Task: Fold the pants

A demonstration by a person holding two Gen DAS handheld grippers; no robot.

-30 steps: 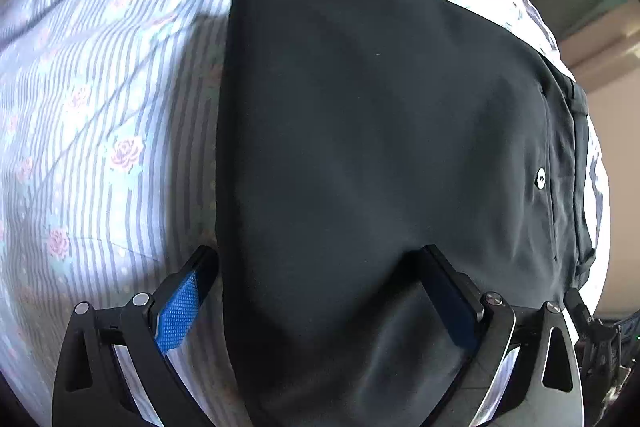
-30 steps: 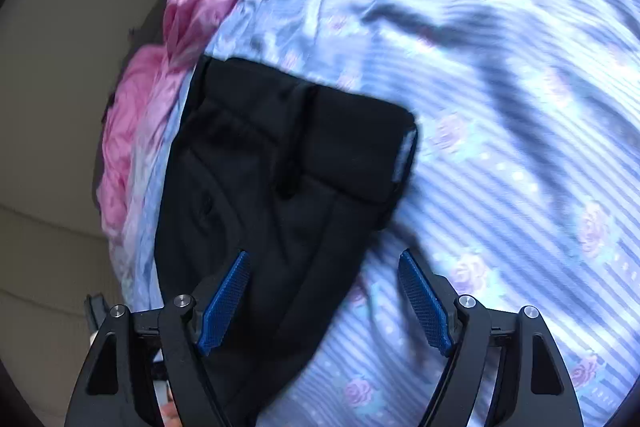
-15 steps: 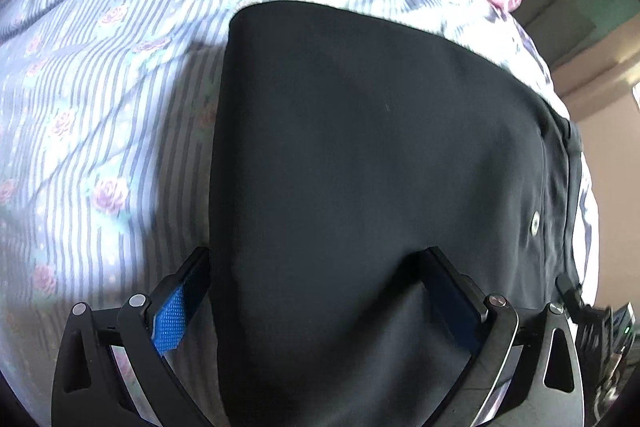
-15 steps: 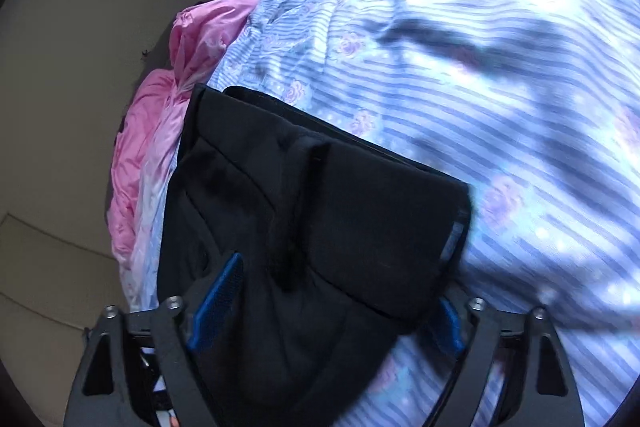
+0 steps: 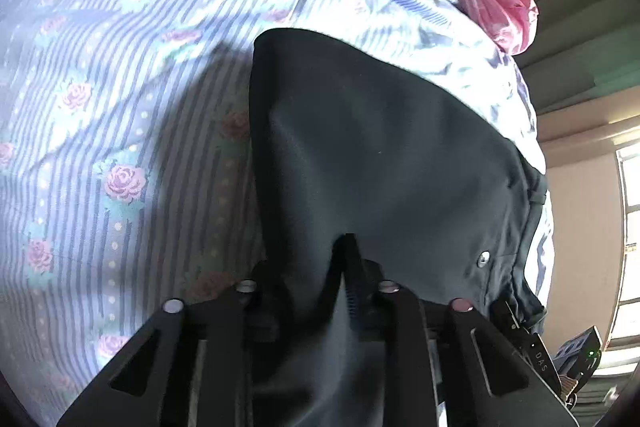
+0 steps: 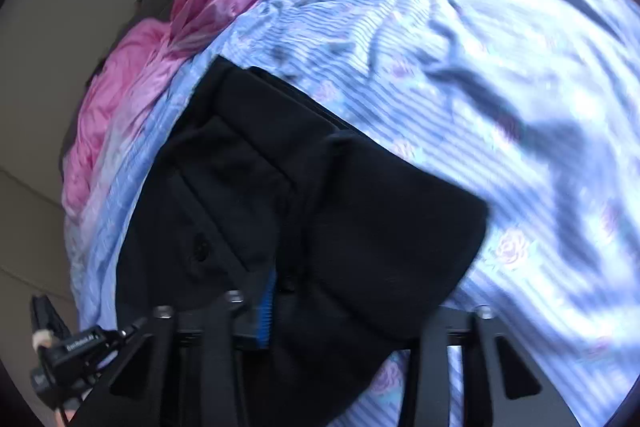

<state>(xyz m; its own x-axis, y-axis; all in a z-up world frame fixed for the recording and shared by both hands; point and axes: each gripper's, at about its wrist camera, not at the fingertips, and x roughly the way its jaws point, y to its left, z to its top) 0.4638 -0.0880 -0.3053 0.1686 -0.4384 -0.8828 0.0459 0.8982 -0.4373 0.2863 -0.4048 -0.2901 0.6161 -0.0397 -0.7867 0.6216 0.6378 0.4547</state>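
Pants (image 5: 380,155), black and already doubled over, lie on the striped, rose-printed bedsheet (image 5: 120,75), filling the centre and lower right of our left wrist view. A small metal button (image 5: 483,259) shows near their right edge. Our left tool (image 5: 320,287) sits at the bottom centre of that frame, its jaws closing on a pinched ridge of the black fabric, which rises between them and runs down into the tool.

In our right wrist view the pants (image 6: 320,195) spread from the centre to the lower left, with the waistband layers at upper left. Our right tool (image 6: 340,303) is at the bottom of the frame, jaws closing, with a thick fold of cloth between them; the right-hand finger is hidden under the fabric. A pink cloth (image 6: 160,59) lies bunched at the upper left, beyond the bedsheet's edge.
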